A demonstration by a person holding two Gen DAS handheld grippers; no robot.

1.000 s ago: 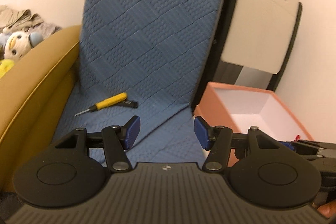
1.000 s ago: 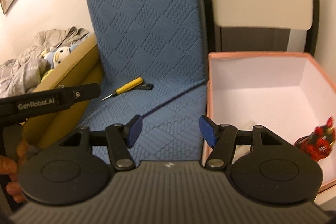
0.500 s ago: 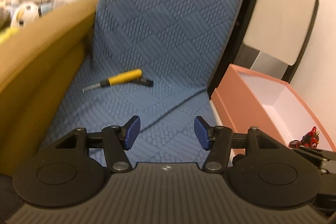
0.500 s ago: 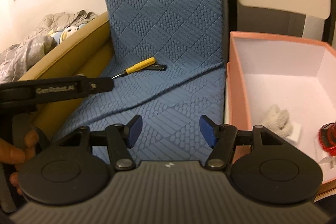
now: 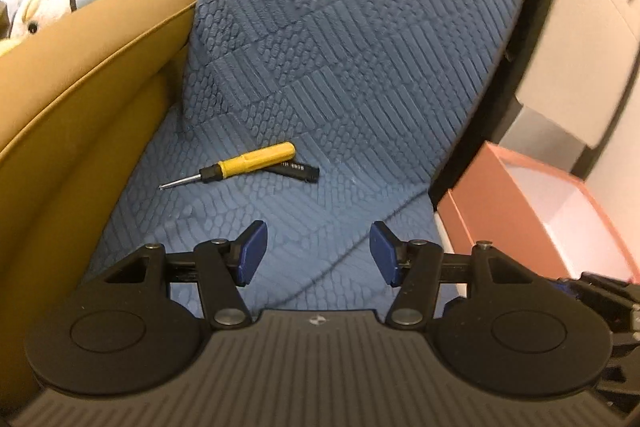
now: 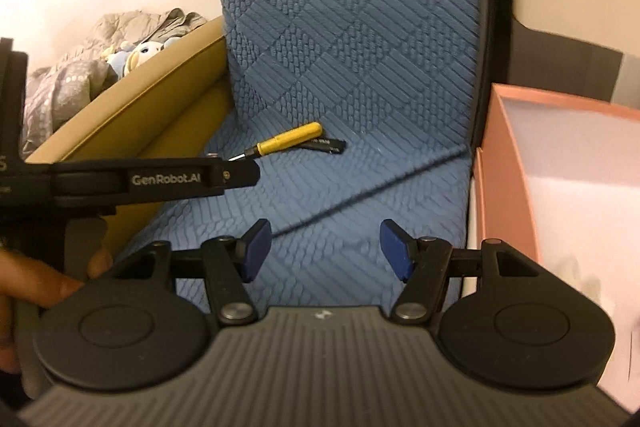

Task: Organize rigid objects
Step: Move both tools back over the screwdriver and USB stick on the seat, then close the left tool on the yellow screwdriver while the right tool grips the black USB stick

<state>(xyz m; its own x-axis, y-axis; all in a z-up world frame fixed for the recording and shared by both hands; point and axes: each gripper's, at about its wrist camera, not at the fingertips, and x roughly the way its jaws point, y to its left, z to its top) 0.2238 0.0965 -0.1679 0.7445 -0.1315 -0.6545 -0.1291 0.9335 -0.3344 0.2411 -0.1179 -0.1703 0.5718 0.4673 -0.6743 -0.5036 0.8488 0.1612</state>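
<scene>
Yellow-handled screwdriver (image 5: 248, 165) is seen lying on the blue mat (image 5: 320, 75) against a black tool (image 5: 298, 171) — pink box (image 6: 508, 195) alongside; left gripper (image 5: 316, 253) and right gripper (image 6: 326, 249) are spread, empty.

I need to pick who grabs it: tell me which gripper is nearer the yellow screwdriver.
Left, slightly. The left gripper faces the yellow screwdriver almost head-on, short of it. The right gripper sits further toward the pink box, open and empty like the left.
</scene>
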